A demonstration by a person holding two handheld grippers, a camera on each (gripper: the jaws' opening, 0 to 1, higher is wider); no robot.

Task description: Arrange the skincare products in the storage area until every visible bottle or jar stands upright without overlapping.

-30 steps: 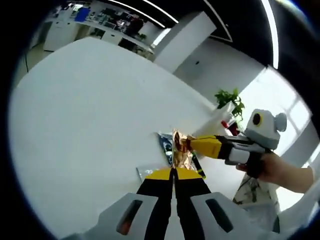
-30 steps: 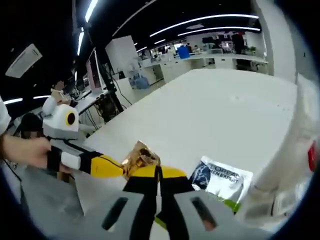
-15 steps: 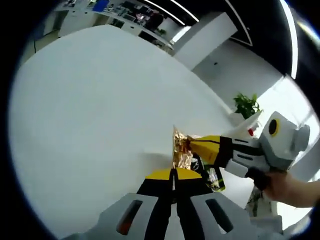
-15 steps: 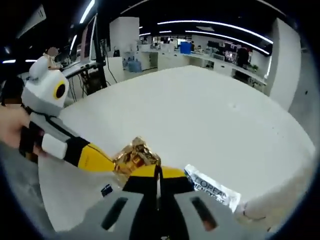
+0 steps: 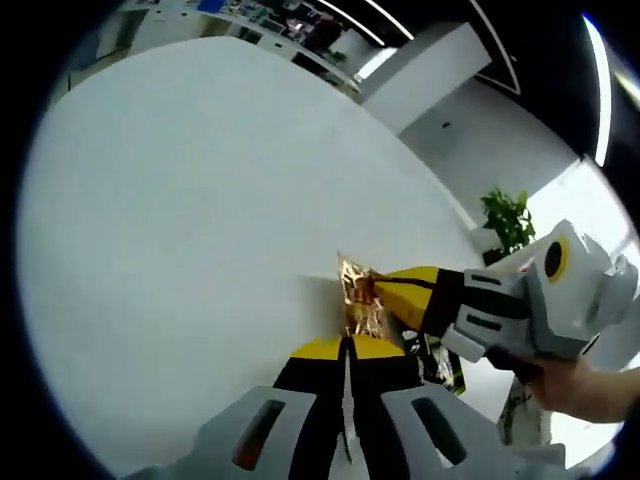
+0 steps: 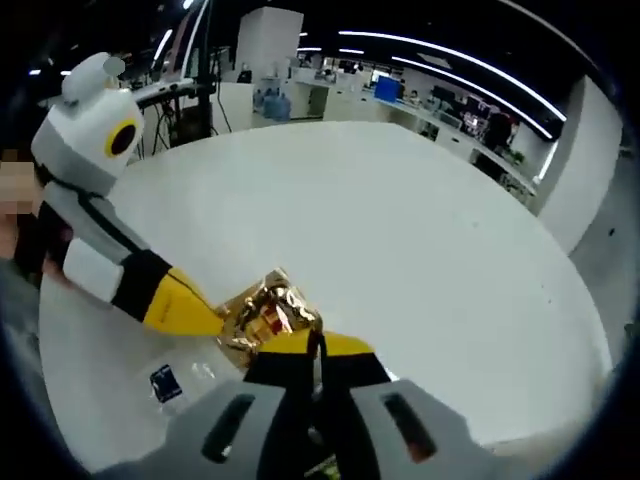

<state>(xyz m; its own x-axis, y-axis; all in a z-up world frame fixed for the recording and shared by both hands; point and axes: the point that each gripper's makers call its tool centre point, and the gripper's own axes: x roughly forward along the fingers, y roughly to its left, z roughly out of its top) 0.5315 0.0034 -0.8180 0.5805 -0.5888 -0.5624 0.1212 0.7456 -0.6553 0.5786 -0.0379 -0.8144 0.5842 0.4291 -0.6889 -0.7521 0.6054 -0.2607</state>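
the gold packet [image 5: 358,302] is crumpled, shiny foil with reddish marks on it, creased all over. we see it held up above the white table [image 5: 180,220], pinched from two sides. our left gripper [image 5: 346,349] has its jaws clenched on the packet's lower edge, and our right gripper [image 5: 385,290] comes in from the side with its yellow jaws clamped on the same packet. in the right gripper view the packet [image 6: 265,315] sits between our right gripper [image 6: 314,348] and the left gripper [image 6: 205,318]. a dark sachet [image 5: 438,358] lies on the table just behind.
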